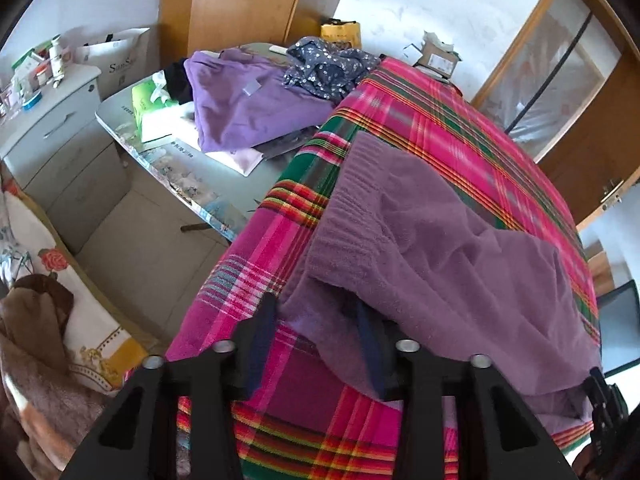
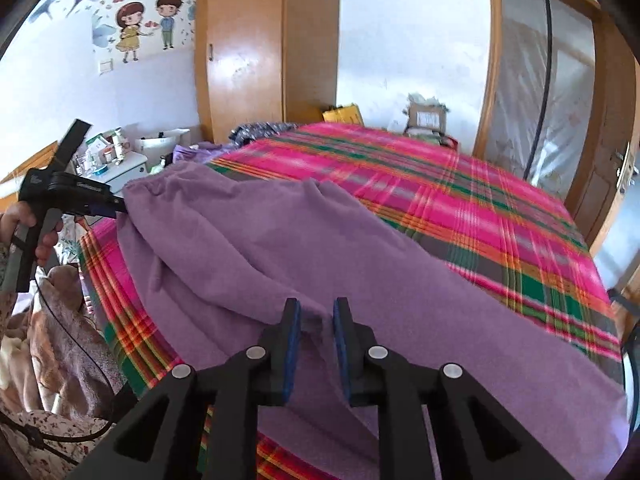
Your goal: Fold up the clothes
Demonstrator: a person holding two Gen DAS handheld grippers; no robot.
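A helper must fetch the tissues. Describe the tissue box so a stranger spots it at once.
Start at the bed with the pink plaid blanket, then look to the low grey table beside it. The tissue box sits at the table's near corner, beside the heap of purple clothes: green and white, with tissue poking out.

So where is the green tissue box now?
In the left wrist view, the green tissue box stands upper left on the grey table, just left of the folded purple clothes.

A home bedroom: plaid-covered bed, wooden wardrobe, cartoon wall stickers.
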